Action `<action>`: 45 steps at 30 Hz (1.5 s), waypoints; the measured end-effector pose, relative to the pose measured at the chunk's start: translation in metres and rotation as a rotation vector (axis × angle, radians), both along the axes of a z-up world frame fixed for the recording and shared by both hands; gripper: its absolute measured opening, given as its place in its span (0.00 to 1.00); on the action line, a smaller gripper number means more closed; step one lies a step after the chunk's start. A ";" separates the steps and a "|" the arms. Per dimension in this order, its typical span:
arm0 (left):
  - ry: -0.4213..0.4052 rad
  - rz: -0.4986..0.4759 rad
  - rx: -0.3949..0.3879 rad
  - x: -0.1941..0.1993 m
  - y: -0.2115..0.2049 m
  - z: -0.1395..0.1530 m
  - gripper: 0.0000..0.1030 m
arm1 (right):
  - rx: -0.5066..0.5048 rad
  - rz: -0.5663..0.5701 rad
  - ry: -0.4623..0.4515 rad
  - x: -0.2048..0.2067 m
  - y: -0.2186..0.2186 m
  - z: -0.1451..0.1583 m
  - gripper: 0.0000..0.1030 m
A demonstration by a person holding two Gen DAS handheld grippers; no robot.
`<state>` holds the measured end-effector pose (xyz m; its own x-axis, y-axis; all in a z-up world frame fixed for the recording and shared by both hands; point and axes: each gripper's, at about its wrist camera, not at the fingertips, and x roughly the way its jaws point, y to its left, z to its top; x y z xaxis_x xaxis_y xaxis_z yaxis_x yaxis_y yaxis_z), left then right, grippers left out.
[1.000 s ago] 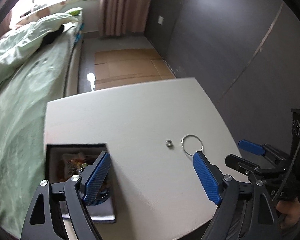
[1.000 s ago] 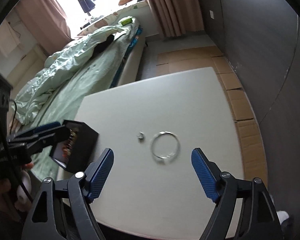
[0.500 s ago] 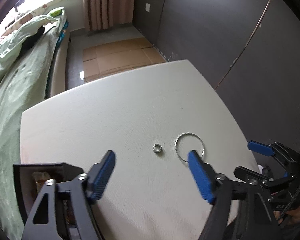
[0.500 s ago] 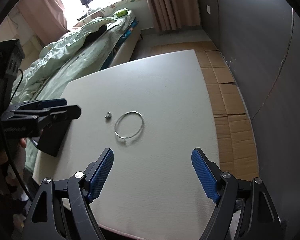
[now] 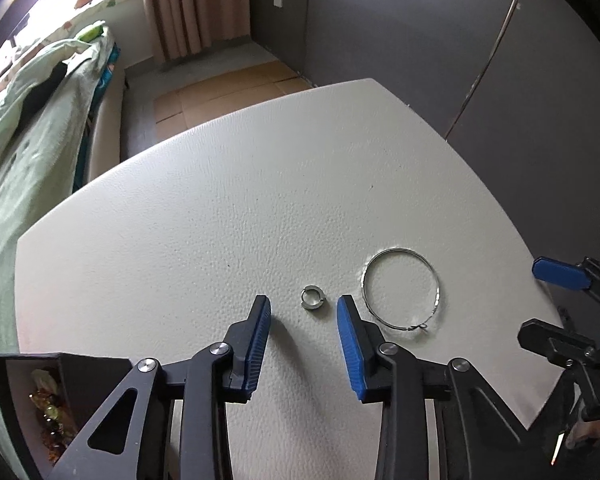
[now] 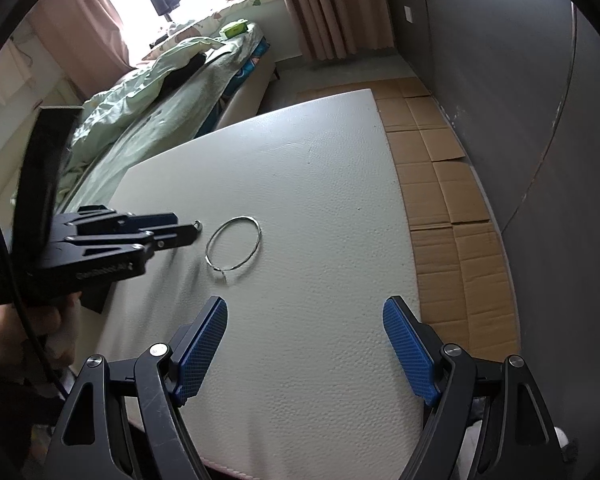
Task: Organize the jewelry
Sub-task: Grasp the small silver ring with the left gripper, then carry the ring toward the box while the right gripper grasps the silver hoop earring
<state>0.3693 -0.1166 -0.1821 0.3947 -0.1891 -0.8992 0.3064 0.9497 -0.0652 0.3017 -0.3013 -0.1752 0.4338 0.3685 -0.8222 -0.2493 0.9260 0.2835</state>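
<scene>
A small silver ring (image 5: 311,298) lies on the white table (image 5: 220,216). My left gripper (image 5: 303,306) hangs just over it, its jaws closing with the ring between the tips; the pads are clear of it. To the right lies a thin silver bangle (image 5: 400,289), also seen in the right wrist view as the bangle (image 6: 233,248). My right gripper (image 6: 305,311) stands open over bare table, short of the bangle. In that view the left gripper (image 6: 188,230) reaches in from the left, the ring (image 6: 198,224) at its tip.
A black jewelry box (image 5: 36,392) with beads inside stands open at the table's near left corner. A bed with green bedding (image 6: 152,96) runs along the table's left side. Cardboard sheets (image 6: 444,184) cover the floor to the right, by a dark wall.
My left gripper has come down and forward from over the box to the ring, its jaws narrowing. My right gripper has sunk a little toward the table.
</scene>
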 end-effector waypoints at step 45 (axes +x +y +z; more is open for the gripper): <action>-0.149 0.160 -0.116 -0.048 0.085 0.080 0.12 | -0.324 0.319 -0.050 0.037 0.104 -0.015 0.63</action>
<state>0.3217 -0.0312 -0.1026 0.5542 -0.2126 -0.8048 0.1674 0.9755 -0.1425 0.3384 -0.1977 -0.1900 0.3824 0.2173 -0.8981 -0.5428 0.8394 -0.0281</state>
